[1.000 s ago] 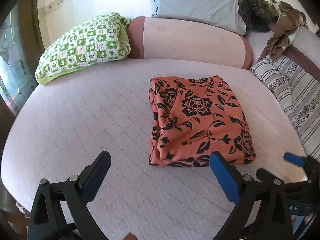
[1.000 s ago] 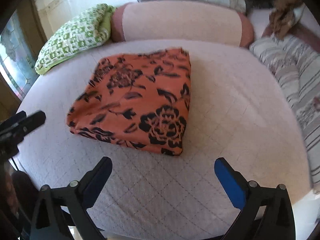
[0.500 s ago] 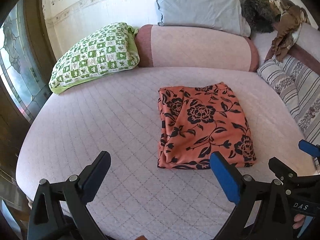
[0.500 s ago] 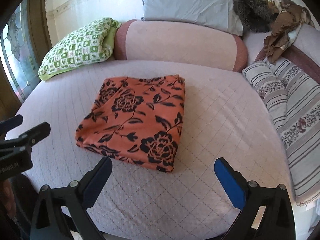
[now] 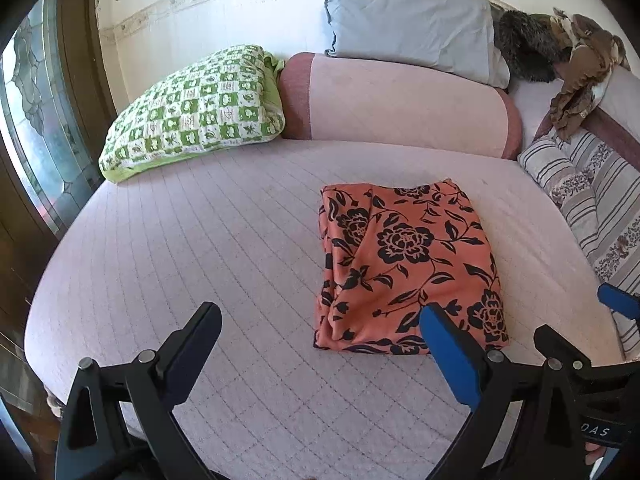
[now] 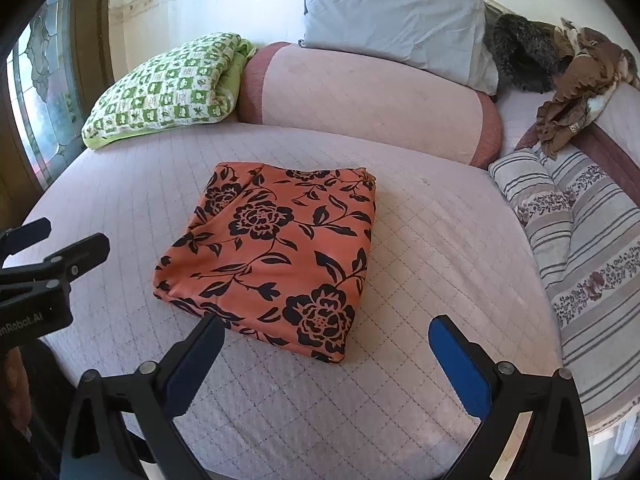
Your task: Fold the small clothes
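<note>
Garment point(image 5: 408, 268) folded, lying flat on the bed point(image 5: 200, 248).
Orange cloth with black flowers forms a rough rectangle mid-mattress, nearer the striped cushion point(image 6: 576, 240) than the green checked pillow point(image 5: 192, 108). Left tongs point(image 5: 320, 332) and right tongs point(image 6: 326, 344) both spread wide, empty, held above the near bed edge, clear of the fabric.
</note>
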`<state>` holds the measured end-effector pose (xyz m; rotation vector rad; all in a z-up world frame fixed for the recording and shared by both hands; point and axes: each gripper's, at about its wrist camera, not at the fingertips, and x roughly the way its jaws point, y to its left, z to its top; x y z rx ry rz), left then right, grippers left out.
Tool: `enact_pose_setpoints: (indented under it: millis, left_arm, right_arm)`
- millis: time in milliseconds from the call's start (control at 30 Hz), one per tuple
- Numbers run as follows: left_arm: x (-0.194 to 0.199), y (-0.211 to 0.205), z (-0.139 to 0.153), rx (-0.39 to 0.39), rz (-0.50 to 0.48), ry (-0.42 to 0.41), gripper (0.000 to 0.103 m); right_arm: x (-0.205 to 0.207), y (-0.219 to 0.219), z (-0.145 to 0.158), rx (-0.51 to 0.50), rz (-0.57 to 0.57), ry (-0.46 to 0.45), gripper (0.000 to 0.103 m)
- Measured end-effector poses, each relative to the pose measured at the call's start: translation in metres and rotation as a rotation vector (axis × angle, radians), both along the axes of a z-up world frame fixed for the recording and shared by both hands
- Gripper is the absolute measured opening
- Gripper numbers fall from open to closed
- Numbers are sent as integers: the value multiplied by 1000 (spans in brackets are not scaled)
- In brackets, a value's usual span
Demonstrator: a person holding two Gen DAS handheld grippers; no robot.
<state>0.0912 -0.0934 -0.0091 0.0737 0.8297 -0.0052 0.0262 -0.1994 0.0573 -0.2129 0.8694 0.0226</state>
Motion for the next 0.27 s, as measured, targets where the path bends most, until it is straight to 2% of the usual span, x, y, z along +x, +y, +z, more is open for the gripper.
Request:
enact_pose_setpoints:
  millis: [267]
  left_arm:
    - [4, -10, 4, 25, -40, -25, 99]
  right_arm:
    - [11, 3, 3, -8, 2, -2, 103]
